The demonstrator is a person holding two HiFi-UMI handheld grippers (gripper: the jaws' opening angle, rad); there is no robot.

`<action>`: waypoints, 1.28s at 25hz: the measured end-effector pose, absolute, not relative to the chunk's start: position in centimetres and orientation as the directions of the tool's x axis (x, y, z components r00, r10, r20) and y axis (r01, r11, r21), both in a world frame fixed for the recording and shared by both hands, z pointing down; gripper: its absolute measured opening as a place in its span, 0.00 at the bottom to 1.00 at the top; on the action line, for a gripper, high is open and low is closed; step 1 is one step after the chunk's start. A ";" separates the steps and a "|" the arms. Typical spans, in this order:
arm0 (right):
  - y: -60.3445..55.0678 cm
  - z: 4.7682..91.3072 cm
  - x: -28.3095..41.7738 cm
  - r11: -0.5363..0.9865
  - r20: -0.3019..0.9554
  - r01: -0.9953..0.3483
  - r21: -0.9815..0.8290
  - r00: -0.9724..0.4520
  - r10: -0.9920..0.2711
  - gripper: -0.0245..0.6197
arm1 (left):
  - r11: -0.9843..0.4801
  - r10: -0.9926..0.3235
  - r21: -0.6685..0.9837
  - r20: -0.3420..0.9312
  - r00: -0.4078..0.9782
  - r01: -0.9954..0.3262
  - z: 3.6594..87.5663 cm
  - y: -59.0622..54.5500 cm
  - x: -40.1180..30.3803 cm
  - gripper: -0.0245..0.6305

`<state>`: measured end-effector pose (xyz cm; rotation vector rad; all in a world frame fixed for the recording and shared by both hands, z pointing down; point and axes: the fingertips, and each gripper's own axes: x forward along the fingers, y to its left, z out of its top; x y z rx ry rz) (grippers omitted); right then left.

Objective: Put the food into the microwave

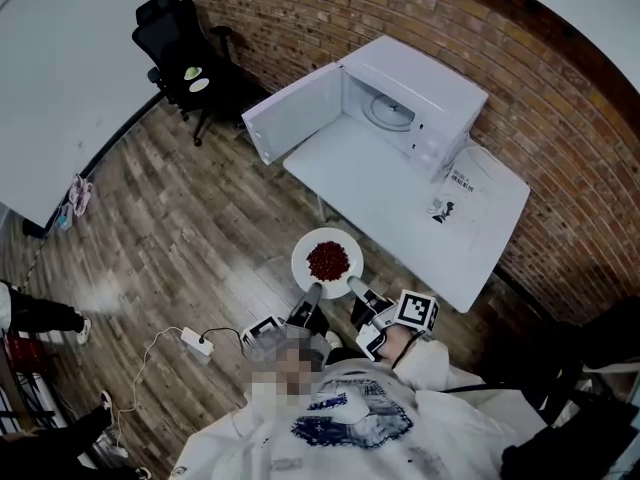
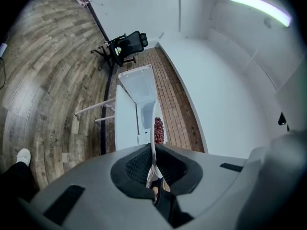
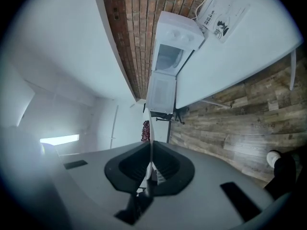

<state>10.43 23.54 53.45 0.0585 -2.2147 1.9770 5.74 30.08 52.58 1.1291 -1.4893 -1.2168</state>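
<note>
The left gripper [image 1: 313,291] and right gripper [image 1: 353,284] each pinch the rim of the plate [image 1: 301,267] of red food [image 1: 328,259]. The plate hangs in the air just beside the table's [image 1: 400,208] long edge. The microwave [image 1: 425,93] stands open.

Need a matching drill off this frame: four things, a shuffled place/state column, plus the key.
1 plate of red food
2 microwave
3 office chair
4 power strip

A lying on the wood floor
B on the white table, door open
C rim clamped by left gripper and right gripper
D in the corner by the brick wall

Pairs: 1-C, 2-B, 3-D, 4-A
</note>
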 end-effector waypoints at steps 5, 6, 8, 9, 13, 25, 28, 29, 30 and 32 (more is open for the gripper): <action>24.1 53.7 7.6 0.137 0.158 -0.147 -0.980 -0.985 0.073 0.08 | 0.072 -0.981 0.993 0.053 -0.186 -0.094 52.4 30.5 2.9 0.07; 24.2 53.8 7.3 0.131 0.162 -0.152 -0.980 -0.984 0.073 0.08 | 0.053 -0.982 0.995 0.037 -0.187 -0.081 52.2 30.4 2.7 0.07; 24.3 53.7 6.7 0.120 0.168 -0.158 -0.980 -0.983 0.075 0.08 | 0.089 -0.980 0.992 0.070 -0.187 -0.094 52.8 30.7 2.0 0.07; 24.2 53.6 6.5 0.121 0.168 -0.158 -0.980 -0.983 0.076 0.08 | 0.119 -0.977 0.987 0.097 -0.188 -0.108 53.2 30.9 1.6 0.07; 23.7 53.9 5.2 0.121 0.174 -0.164 -0.979 -0.982 0.079 0.08 | 0.123 -0.976 0.987 0.102 -0.190 -0.101 53.6 30.5 0.4 0.07; 18.5 55.5 -1.3 0.108 0.169 -0.160 -0.981 -0.983 0.076 0.08 | 0.185 -0.971 0.976 0.164 -0.173 -0.118 55.4 25.6 -6.2 0.07; 16.2 55.6 -3.2 0.087 0.168 -0.163 -0.983 -0.984 0.054 0.08 | 0.187 -0.974 0.975 0.168 -0.152 -0.123 55.5 23.1 -8.2 0.07; 15.4 55.7 -3.8 0.082 0.168 -0.164 -0.983 -0.985 0.046 0.08 | 0.189 -0.975 0.974 0.171 -0.144 -0.126 55.6 22.2 -8.9 0.07; 14.5 55.7 -4.4 0.078 0.169 -0.166 -0.983 -0.985 0.038 0.08 | 0.192 -0.975 0.973 0.174 -0.135 -0.128 55.6 21.3 -9.5 0.07; 12.7 55.8 -5.3 0.070 0.170 -0.169 -0.983 -0.985 0.019 0.08 | 0.181 -0.979 0.976 0.166 -0.116 -0.124 55.5 19.2 -10.6 0.07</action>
